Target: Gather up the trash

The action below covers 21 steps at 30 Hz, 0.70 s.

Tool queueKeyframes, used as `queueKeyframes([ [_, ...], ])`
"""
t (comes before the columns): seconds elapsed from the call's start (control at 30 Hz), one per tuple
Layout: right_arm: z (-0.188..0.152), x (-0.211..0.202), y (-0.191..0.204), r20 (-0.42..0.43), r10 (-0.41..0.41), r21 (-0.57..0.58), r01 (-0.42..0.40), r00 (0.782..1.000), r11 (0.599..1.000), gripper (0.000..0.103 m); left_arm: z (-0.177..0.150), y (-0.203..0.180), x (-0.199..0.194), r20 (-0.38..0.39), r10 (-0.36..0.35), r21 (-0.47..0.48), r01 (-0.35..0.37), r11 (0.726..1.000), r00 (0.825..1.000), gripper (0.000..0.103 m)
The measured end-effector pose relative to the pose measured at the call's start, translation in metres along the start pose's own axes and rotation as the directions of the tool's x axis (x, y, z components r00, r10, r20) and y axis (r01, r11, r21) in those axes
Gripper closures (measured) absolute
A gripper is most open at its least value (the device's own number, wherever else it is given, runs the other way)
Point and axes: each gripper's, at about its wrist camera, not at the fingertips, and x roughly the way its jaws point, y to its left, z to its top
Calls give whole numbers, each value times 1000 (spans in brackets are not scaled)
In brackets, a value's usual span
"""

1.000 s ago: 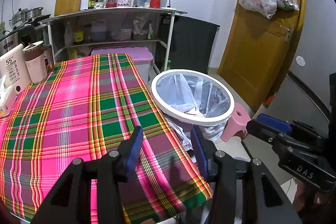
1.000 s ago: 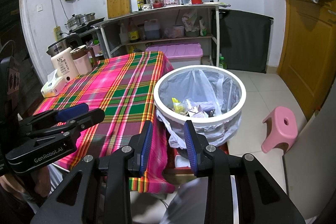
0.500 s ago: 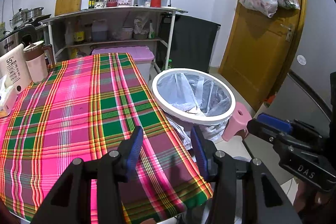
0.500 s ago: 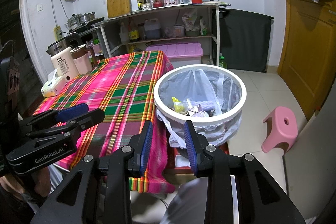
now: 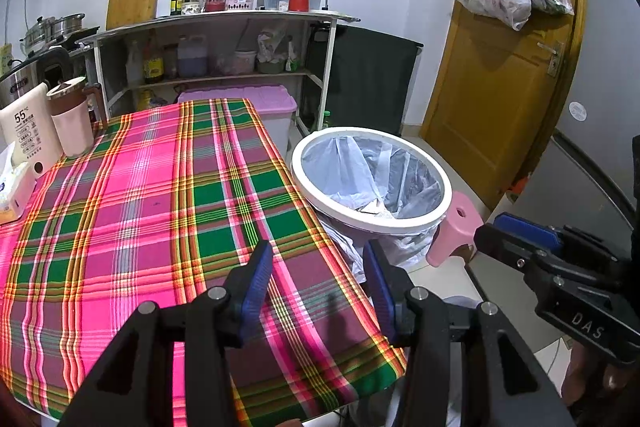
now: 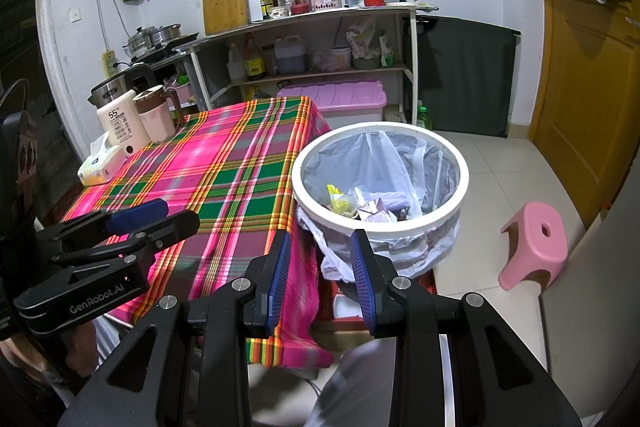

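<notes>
Holding crumpled wrappers point(image 6: 362, 205), white bag-lined bin point(image 6: 460, 171) beside plaid table point(image 5: 160, 211), both tools apart, empty.

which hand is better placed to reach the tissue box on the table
Left, probably. The left gripper hangs over the tablecloth, with the tissue box on its side; the right gripper sits off the table edge by the bin.

Before me lies a plaid cloth point(image 5: 160, 219) on the table. At its far left I see a tissue box point(image 6: 100, 167), a white kettle point(image 6: 118, 125) and a pink jug point(image 6: 156, 117). A pink stool point(image 6: 534, 243) stands on the floor at right, a lilac bin point(image 6: 332, 99) under the far shelf point(image 6: 304, 17).
</notes>
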Motion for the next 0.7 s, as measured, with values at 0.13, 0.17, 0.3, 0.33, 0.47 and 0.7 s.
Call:
queueKeyframes([
  [0.13, 1, 1, 0, 0, 1, 0, -1, 1000, 1000, 71, 0, 0, 0, 0, -3, -4, 3, 1000, 1000, 54],
  [0.17, 0, 0, 0, 0, 1, 0, -1, 1000, 1000, 71, -1, 1, 0, -2, -4, -7, 4, 1000, 1000, 54],
  [0.3, 0, 0, 0, 0, 1, 0, -1, 1000, 1000, 71, -5, 2, 2, -11, 8, -7, -9, 1000, 1000, 54],
  [0.33, 2, 1, 0, 0, 1, -1, -1, 1000, 1000, 71, -6, 3, 2, -14, 11, -5, -11, 1000, 1000, 54],
  [0.47, 1, 0, 0, 0, 1, 0, -1, 1000, 1000, 71, -7, 1, 2, -19, 6, -1, -6, 1000, 1000, 54],
  [0.7, 0, 1, -1, -1, 1, 0, -1, 1000, 1000, 71, -6, -2, 1, -20, 1, -1, -1, 1000, 1000, 54],
])
